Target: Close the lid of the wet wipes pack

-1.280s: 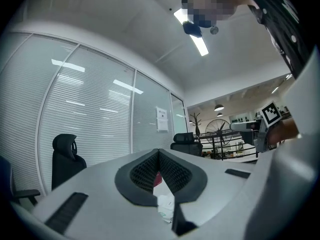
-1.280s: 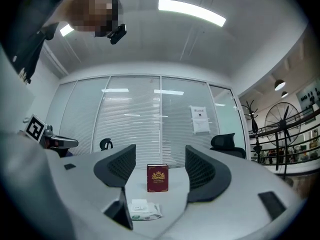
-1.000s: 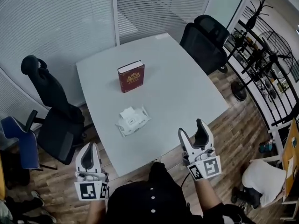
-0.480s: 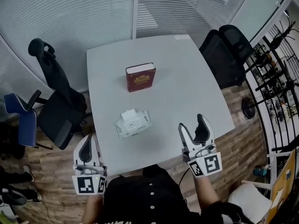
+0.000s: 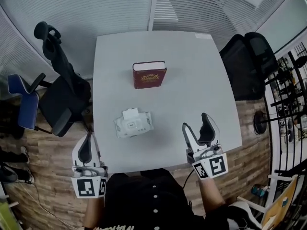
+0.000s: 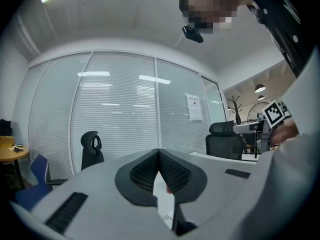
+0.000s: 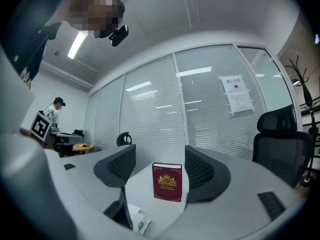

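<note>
**Fig. Approach stage: lid not yet touched**

Over the last second the view has swung square to the worktop (image 5: 201,71). Both grippers have stayed at its near edge, so closing has not begun. Left gripper (image 5: 89,150): fingers pressed together, empty. Right gripper (image 5: 196,127): fingers spread, empty (the red book (image 5: 149,75) shows between them, well beyond). The wet wipes pack (image 5: 133,126) lies mid-worktop, long axis left–right, its raised lid (image 5: 130,113) apparently on the far side, toward the book.

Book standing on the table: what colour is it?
Dark red book with gold emblem; clearest in right gripper view.
</note>
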Motion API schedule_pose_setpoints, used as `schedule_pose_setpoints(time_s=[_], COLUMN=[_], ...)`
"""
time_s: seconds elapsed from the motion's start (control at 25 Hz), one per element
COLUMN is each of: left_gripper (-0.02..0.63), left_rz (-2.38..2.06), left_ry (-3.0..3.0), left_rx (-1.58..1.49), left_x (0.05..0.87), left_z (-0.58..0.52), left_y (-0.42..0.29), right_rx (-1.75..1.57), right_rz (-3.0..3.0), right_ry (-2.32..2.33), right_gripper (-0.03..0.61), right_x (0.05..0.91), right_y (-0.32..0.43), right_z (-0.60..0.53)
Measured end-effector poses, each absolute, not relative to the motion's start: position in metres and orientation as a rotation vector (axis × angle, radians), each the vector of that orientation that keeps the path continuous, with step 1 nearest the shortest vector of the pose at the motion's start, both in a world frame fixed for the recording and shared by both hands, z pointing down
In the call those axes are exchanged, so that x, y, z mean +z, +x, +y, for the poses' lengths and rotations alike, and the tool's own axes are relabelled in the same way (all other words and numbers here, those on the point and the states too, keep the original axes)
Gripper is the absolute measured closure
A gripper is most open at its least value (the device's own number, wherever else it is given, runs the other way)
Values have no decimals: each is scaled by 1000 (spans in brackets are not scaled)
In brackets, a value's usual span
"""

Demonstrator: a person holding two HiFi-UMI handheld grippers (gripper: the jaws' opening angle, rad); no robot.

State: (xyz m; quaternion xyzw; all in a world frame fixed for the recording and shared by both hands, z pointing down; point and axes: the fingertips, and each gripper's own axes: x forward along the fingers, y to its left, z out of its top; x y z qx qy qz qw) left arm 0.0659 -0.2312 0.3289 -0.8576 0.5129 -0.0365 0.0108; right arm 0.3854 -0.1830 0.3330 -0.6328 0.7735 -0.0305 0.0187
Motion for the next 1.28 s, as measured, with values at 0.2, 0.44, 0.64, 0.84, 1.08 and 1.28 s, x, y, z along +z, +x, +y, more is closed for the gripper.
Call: schedule_pose_setpoints(time_s=[0.2, 0.44, 0.64, 0.84, 1.08, 1.28], left_gripper=[604, 604, 604, 604, 604, 604], left_rz=[1718, 1823, 1847, 1748, 1763, 1774], left_ry=[-2617, -2546, -2531, -2502, -2607, -2654], left_rx=[-169, -211, -246, -321, -389, -418], left_x=[338, 343, 346, 343, 368, 380], left_z=[-228, -215, -209, -199, -189, -189], left_y=[68, 64, 64, 71, 66, 61], right_rx=[-133, -214, -295, -490, -800, -1042], right_rz=[2506, 2617, 2730, 2811, 2944, 3015], right_ry=[-1867, -1703, -1564, -1431, -1274, -1167], right_gripper=[261, 261, 261, 261, 261, 263], right_x=[350, 367, 385, 421, 479, 527], right_y=[391, 381, 365, 348, 312, 288], right_z=[-202, -223, -238, -260, -288, -305])
